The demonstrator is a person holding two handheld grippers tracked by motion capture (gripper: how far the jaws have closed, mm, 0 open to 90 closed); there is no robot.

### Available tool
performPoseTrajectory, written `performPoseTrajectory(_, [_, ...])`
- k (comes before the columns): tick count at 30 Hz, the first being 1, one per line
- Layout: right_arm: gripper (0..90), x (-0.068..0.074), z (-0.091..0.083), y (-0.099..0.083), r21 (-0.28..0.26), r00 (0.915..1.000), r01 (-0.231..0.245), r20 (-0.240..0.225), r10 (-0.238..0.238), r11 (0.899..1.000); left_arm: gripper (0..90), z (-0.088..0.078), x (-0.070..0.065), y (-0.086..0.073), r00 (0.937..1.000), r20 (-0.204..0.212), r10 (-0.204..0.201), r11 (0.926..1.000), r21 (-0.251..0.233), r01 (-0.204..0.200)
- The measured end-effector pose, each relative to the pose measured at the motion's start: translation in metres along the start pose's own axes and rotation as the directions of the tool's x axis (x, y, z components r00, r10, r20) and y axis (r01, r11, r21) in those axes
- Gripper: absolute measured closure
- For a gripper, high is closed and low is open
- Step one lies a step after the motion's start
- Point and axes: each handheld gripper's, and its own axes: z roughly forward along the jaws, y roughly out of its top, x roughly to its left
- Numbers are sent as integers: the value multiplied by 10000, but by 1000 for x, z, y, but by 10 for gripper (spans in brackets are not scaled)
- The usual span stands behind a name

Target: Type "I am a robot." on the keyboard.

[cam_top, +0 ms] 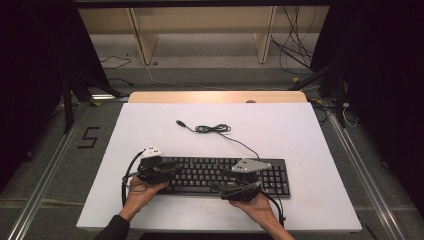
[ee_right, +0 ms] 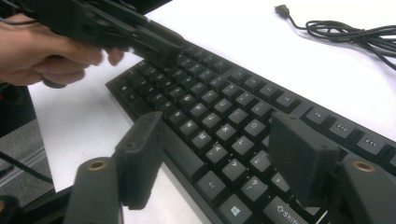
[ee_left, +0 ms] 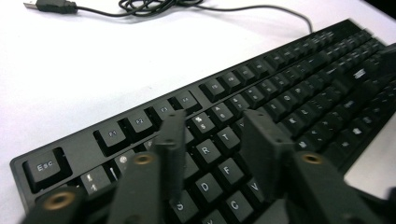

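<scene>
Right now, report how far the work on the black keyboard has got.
Done: the flat black plastic keyboard lies square on the white table. In hand: left gripper and right gripper hover open over its keys. Left: its unplugged black USB cable lies loose.

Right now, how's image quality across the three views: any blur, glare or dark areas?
High view: white table sheet evenly lit, surroundings fall to black, flat black computer keyboard low in contrast. Left gripper view: near claw soft, far keys blurred, key legends near it readable. Right gripper view: the claw in the foreground is blurred, the hand is soft, and the coiled black USB cable lies on bright, nearly washed-out white.
</scene>
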Motion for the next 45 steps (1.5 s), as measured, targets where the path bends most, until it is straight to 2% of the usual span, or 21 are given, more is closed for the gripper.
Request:
performPoseTrajectory(4, [472, -2, 4, 2, 160, 10000, -5, 91, 3, 9999, 446, -8, -3, -2, 10000, 56, 13, 9998, -182, -12])
performPoseTrajectory(9, [577, -6, 8, 4, 243, 9998, -150, 124, 147, 9996, 384, -17, -8, -7, 9999, 142, 78, 9987, -497, -70])
performPoseTrajectory(18, [745, -11, 16, 9, 419, 9996, -203, 203, 194, 9989, 333, -23, -14, -17, 9998, 147, 104, 9985, -535, -96])
performPoseTrajectory(26, [892, -15, 26, 14, 606, 9987, -326, 407, 302, 9976, 307, -31, -14, -24, 9999, 133, 4, 9964, -844, 8])
performPoseTrajectory(35, [900, -18, 40, 15, 908, 9975, -328, 658, 269, 9953, 304, -37, -15, -30, 9999, 110, -48, 9942, -1078, 60])
performPoseTrajectory(45, [900, -21, 52, 14, 1220, 9950, -485, 927, 372, 9913, 289, -39, -17, -34, 9998, 27, 199, 9947, -1008, -196])
